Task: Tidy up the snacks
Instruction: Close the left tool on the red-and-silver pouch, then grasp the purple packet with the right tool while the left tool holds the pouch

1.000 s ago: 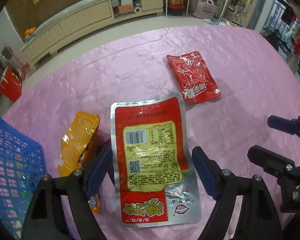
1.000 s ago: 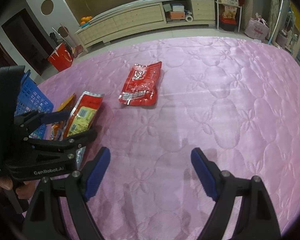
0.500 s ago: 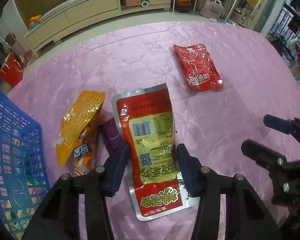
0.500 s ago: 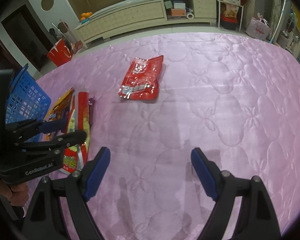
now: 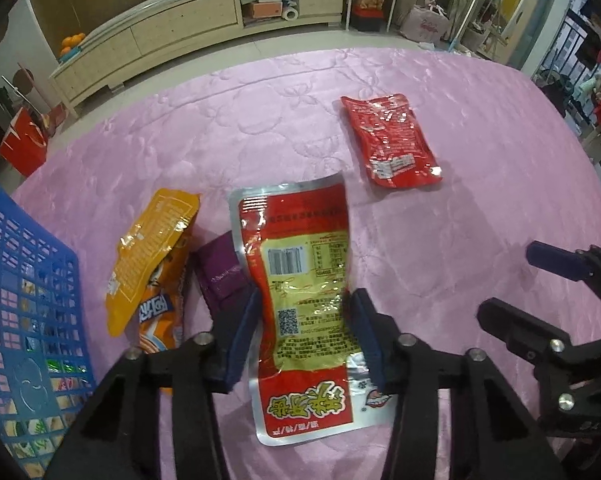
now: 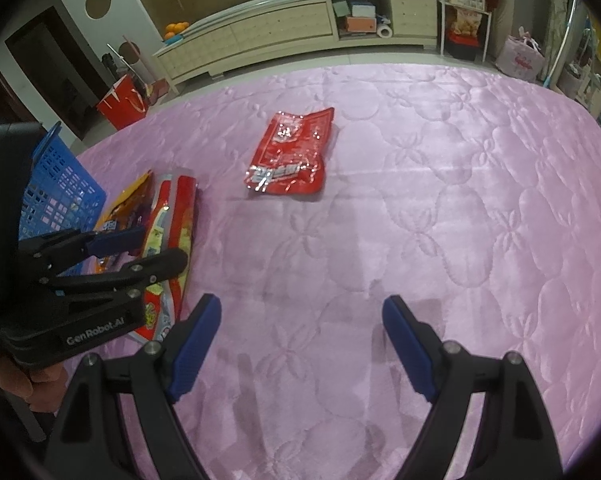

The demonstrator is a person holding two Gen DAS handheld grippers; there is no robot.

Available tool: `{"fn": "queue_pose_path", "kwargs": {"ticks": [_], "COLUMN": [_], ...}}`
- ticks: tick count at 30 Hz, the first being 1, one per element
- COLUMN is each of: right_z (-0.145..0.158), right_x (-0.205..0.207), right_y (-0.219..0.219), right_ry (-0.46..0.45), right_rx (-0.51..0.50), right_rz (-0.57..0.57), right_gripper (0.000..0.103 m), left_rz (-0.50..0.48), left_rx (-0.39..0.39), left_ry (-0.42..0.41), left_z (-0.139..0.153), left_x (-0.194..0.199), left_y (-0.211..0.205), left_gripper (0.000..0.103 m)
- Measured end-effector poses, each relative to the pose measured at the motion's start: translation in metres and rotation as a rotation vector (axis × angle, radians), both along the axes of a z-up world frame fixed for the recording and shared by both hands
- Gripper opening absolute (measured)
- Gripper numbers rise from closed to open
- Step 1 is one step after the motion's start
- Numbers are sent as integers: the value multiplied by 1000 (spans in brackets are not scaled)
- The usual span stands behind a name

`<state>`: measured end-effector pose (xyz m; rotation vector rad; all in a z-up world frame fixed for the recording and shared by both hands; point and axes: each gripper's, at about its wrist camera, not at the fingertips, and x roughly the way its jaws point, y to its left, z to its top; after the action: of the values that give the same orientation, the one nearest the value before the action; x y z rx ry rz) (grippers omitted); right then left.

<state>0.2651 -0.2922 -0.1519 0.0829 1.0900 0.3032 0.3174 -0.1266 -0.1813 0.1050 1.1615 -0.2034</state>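
Note:
My left gripper [image 5: 306, 332] is shut on a large red and yellow snack pouch [image 5: 300, 264] with silver edges and holds it lifted off the pink quilt. In the right wrist view the same pouch [image 6: 172, 236] hangs edge-on in the left gripper [image 6: 148, 248]. An orange snack bag [image 5: 148, 264] and a purple packet [image 5: 220, 276] lie just left of it. A red pouch [image 5: 392, 144] lies farther away; it also shows in the right wrist view [image 6: 292, 160]. My right gripper [image 6: 300, 344] is open and empty above the quilt.
A blue plastic basket [image 5: 24, 320] with several snacks inside stands at the left edge, also in the right wrist view [image 6: 60, 196]. The pink quilted surface [image 6: 440, 208] stretches to the right. A long low cabinet [image 5: 204, 28] stands beyond the floor.
My left gripper has closed on the red and yellow pouch and raised it, uncovering the purple packet. The right gripper has stayed open and nearly still.

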Motion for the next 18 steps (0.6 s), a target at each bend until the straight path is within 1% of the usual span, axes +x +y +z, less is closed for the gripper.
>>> {"fn": "queue_pose_path", "kwargs": {"ticks": [2, 4, 5, 6, 8, 11, 13, 18], "right_z": [0, -1, -1, -1, -1, -2, -1, -2], "right_x": [0, 0, 0, -1, -1, 0, 0, 1], "right_y": [0, 0, -1, -1, -1, -2, -3, -1], "right_ry": [2, 6, 9, 11, 13, 15, 14, 14], "right_rx": [1, 2, 2, 3, 4, 2, 7, 15], "right_rz": [-2, -5, -6, -7, -6, -6, -4, 7], "right_gripper": [86, 86, 86, 86, 86, 86, 86, 86], "left_rz": [-12, -28, -42, -34, -35, -23, -15, 13], "left_rx": [-17, -10, -33, -24, -12, -40, -56, -62], "left_ry": [-8, -35, -27, -17, -27, -22, -39, -99], "left_z": [1, 4, 5, 3, 0, 1, 7, 29], "left_x": [-5, -12, -13, -15, -16, -16, -17, -23], "left_y": [-3, -9, -12, -15, -18, -16, -12, 0], "left_gripper": [31, 19, 1, 0, 0, 0, 0, 0]}}
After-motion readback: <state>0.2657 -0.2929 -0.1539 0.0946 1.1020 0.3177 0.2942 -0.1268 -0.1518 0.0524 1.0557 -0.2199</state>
